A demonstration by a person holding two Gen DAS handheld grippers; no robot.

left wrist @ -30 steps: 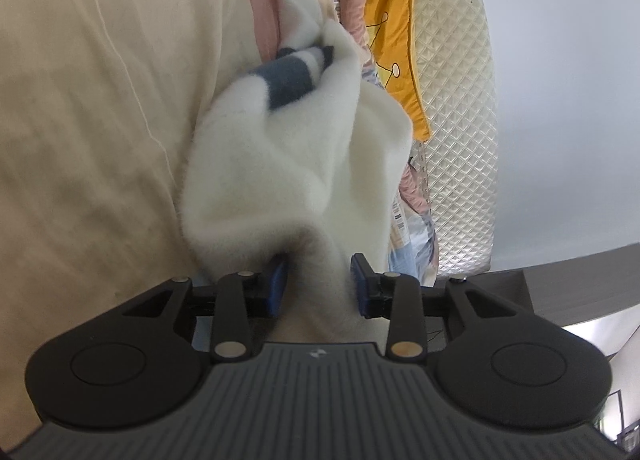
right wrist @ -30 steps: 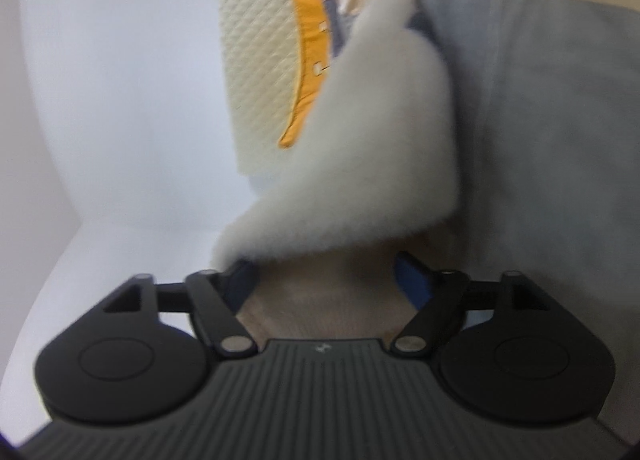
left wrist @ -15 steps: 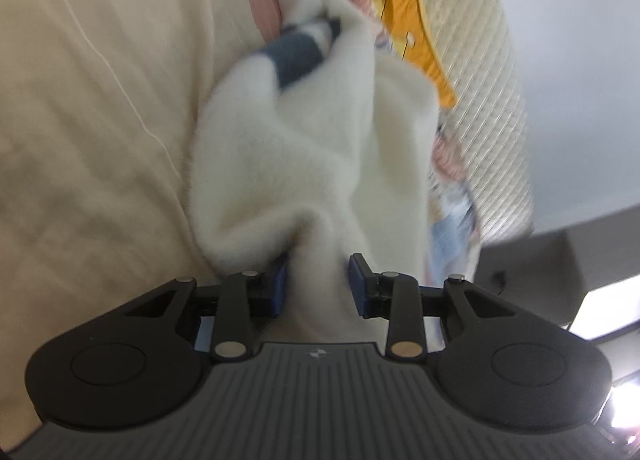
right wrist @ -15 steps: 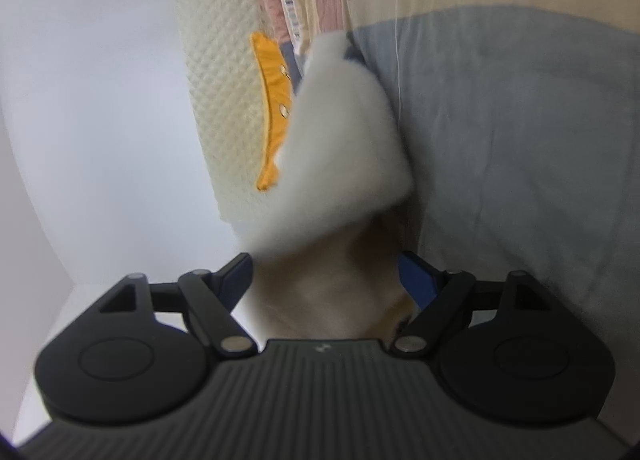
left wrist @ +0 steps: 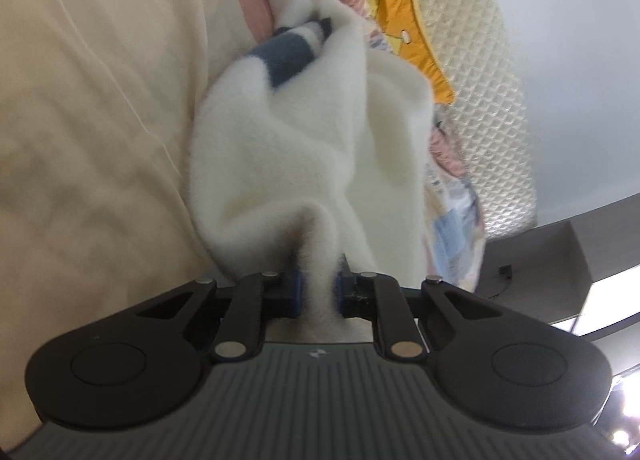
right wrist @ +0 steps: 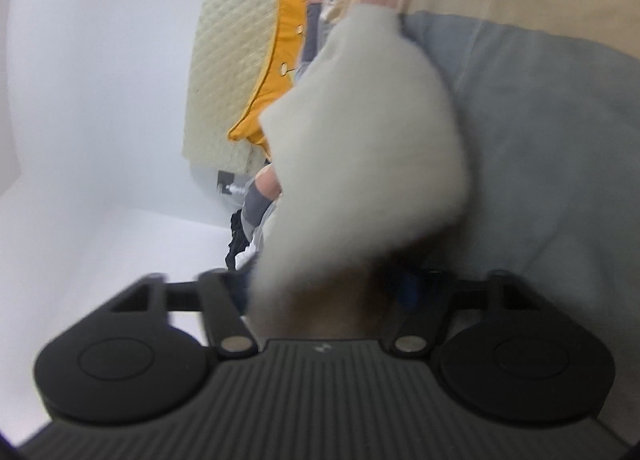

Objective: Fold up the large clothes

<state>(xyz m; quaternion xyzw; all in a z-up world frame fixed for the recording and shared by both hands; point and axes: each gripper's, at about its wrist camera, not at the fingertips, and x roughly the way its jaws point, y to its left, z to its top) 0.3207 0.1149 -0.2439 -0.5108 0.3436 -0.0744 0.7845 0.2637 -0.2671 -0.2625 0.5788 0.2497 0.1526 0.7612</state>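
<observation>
Pinching a bunched fold of the white fleece garment (left wrist: 304, 147), my left hand-held gripper (left wrist: 318, 296) has its blue pads closed in on the fabric from both sides. From there the fleece rises in a thick heap over the beige bed sheet (left wrist: 88, 131), with a dark blue band (left wrist: 290, 53) of it showing near the far end. A yellow cushion (left wrist: 404, 19) leans on the quilted cream headboard (left wrist: 488, 71) beyond. My right hand-held gripper (right wrist: 328, 296) also has fleece (right wrist: 372, 131) draped between its fingers, but blur and the cloth hide the pads, so I cannot tell whether they grip. A grey blanket (right wrist: 552, 147) lies to its right.
</observation>
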